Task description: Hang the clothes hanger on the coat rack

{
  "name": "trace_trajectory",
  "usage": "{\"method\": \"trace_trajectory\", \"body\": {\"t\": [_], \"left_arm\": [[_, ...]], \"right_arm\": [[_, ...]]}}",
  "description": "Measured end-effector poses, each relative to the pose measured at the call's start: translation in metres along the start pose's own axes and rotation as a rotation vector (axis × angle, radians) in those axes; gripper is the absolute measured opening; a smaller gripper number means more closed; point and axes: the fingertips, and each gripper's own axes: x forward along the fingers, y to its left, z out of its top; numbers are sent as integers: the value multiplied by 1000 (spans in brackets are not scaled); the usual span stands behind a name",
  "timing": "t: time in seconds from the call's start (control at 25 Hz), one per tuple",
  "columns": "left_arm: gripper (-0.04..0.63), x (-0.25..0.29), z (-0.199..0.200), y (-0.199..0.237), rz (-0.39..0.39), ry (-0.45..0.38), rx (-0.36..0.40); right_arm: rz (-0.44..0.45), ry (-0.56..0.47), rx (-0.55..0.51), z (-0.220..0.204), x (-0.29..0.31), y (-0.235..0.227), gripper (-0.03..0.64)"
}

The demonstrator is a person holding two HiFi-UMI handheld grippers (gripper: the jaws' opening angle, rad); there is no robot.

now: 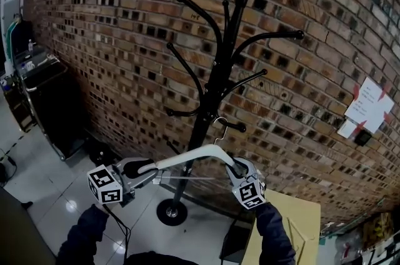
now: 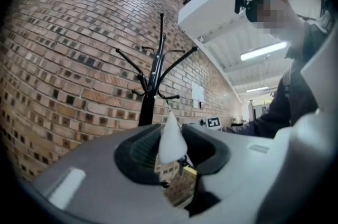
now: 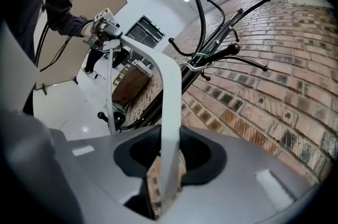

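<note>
A white clothes hanger (image 1: 187,159) is held level in front of the black coat rack (image 1: 215,82). My left gripper (image 1: 149,169) is shut on the hanger's left end (image 2: 171,138). The right gripper (image 1: 236,167) is shut on its right arm (image 3: 169,112). The metal hook (image 1: 220,127) stands up close beside a short lower peg (image 1: 236,127) of the rack; I cannot tell whether they touch. In the right gripper view the hook (image 3: 198,62) lies against the rack's branches (image 3: 216,43), and the left gripper (image 3: 105,33) shows at the hanger's far end.
A brick wall (image 1: 112,39) stands right behind the rack, whose round base (image 1: 171,212) rests on a glossy floor. There is a black cart (image 1: 44,95) at the left, a tan board (image 1: 300,220) at the lower right, and papers (image 1: 369,104) pinned on the wall at the right.
</note>
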Motion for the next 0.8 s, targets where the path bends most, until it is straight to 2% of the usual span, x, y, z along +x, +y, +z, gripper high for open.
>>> {"method": "trace_trajectory", "body": {"t": [0.28, 0.44, 0.64, 0.72, 0.8], "left_arm": [[133, 10, -29, 17, 37, 90, 16], [138, 17, -39, 27, 44, 114, 3], [141, 25, -44, 32, 58, 144, 69], [146, 28, -45, 39, 82, 155, 89], [145, 29, -41, 46, 115, 140, 97]], "right_arm": [[-50, 67, -37, -18, 21, -1, 112], [-94, 101, -65, -24, 29, -6, 112], [-150, 124, -93, -24, 33, -10, 117], [-172, 122, -77, -24, 33, -14, 150], [-185, 122, -65, -24, 33, -17, 150]]}}
